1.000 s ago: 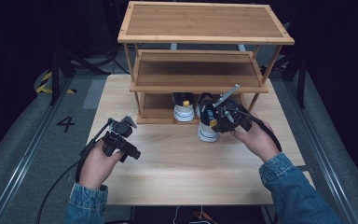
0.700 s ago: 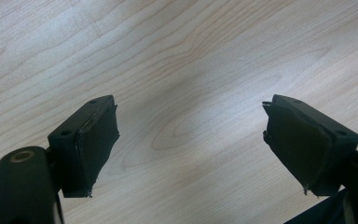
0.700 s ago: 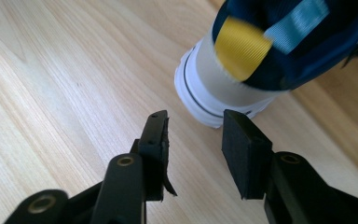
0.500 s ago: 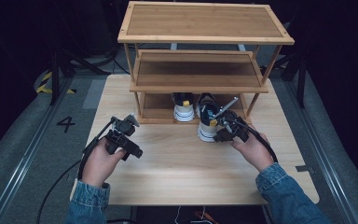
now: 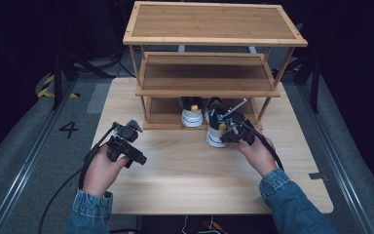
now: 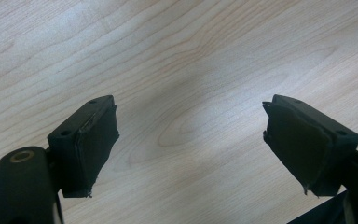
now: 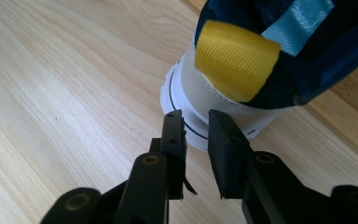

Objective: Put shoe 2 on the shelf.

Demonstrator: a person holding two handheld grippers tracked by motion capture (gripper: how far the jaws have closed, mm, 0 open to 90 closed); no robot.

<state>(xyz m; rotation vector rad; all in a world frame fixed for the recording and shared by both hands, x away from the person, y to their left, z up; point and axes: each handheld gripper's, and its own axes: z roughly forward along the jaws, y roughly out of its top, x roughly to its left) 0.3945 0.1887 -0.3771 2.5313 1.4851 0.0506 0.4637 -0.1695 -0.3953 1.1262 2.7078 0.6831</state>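
Presently: right gripper (image 7: 196, 122), jaws nearly together and just closing, nothing clamped between them; tips at the white heel of the near shoe (image 7: 223, 79), at 12 o'clock in its own view. Shoe stands on the table (image 5: 185, 175) before the wooden rack (image 5: 209, 68); second shoe (image 5: 192, 112) on the bottom shelf, at its 10 o'clock. Left gripper (image 6: 189, 140): jaws spread wide, unloaded, above bare tabletop.

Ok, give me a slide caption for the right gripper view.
Right gripper, jaws nearly shut, at the white heel of a shoe on the table.
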